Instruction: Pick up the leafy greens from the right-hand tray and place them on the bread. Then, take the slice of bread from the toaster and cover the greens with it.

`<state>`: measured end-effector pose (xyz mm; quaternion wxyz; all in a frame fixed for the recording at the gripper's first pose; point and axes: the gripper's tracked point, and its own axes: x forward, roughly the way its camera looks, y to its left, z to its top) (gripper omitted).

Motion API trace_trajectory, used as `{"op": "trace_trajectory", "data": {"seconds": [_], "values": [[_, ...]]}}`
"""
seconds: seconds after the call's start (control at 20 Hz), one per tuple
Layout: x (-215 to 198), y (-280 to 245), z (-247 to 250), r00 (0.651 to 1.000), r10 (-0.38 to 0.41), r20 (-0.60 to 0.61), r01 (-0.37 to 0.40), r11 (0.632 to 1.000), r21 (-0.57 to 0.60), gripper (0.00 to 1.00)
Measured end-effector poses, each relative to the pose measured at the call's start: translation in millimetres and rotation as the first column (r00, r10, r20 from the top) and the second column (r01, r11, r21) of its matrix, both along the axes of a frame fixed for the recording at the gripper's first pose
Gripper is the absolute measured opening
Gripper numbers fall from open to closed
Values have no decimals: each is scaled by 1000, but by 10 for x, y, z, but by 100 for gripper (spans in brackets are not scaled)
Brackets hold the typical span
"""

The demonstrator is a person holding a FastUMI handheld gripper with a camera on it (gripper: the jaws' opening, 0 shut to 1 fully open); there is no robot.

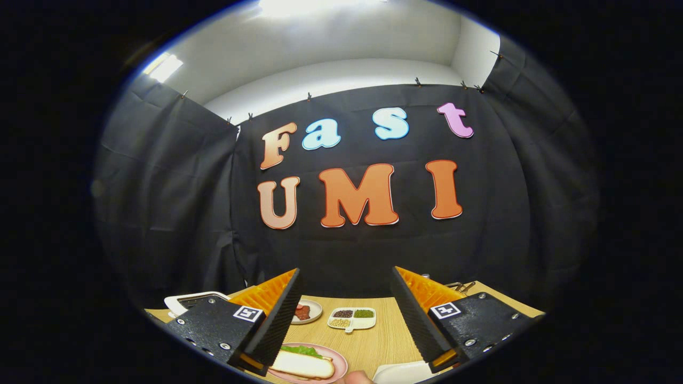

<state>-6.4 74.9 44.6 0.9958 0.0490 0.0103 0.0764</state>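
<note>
**Tongs apart above the table**

My tongs (pixel 346 320) hang apart, gripping nothing. Near them on the table (pixel 373 341), a pink plate (pixel 339 364) carries bread (pixel 303 365) with leafy greens (pixel 302 350) already on it. Farther off sits a divided dish (pixel 352 318).

- Hand-held gripper (pixel 346 312): held level, pointing toward 12 o'clock.
- Fingers (pixel 277 320) spread wide apart, nothing between them, gripping nothing.
- Fingertip of a person (pixel 356 377) at 6 o'clock.

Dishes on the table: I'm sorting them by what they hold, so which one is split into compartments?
The white divided dish, beyond the open gripper. Its sections hold dark, green and pale fillings. The pink plate holds bread with greens; the small plate holds something red.
</note>
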Motion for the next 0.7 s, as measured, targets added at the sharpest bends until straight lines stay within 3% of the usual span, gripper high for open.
{"op": "trace_trajectory", "data": {"seconds": [0.7], "values": [[-35,2,60,999,-30,33,31,999,-20,98]]}}
